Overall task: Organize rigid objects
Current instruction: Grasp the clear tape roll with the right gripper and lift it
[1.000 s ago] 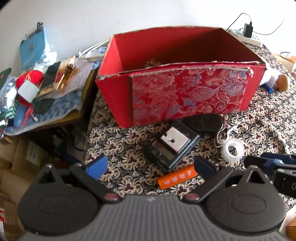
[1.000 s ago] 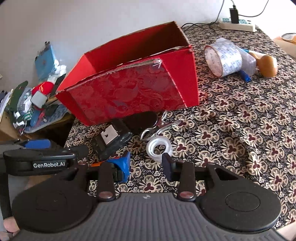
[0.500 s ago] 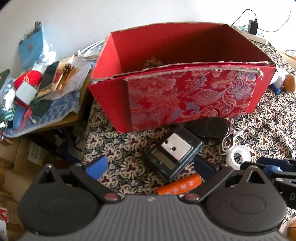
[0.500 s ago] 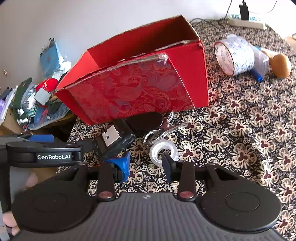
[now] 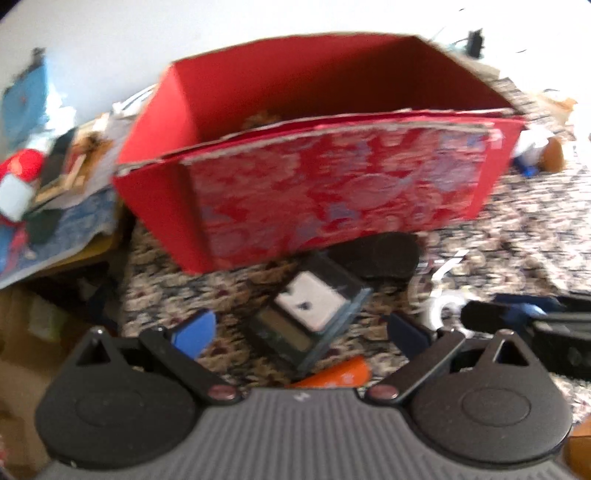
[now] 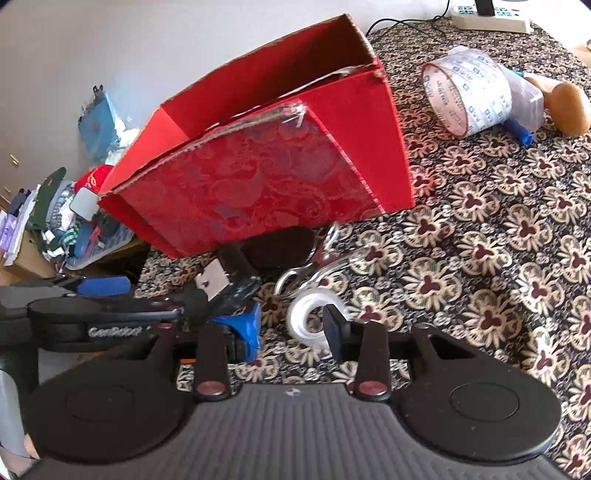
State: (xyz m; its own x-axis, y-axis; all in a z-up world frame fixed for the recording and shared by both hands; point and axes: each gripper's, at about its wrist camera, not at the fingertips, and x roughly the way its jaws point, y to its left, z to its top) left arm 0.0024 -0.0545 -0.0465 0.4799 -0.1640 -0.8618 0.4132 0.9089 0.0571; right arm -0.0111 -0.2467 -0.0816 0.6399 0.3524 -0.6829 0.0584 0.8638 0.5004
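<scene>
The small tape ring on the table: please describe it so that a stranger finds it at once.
Find the big red box on the flowered tablecloth. Before its front wall lie metal scissors; the small tape ring lies just nearer. It alone is whitish, translucent and ring-shaped.

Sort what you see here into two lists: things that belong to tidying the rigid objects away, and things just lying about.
Part of the job:
red box
dark square case
small clear tape roll
scissors
black oval case
orange item

Probably just lying about:
large printed tape roll
power strip
clutter on the side shelf
</scene>
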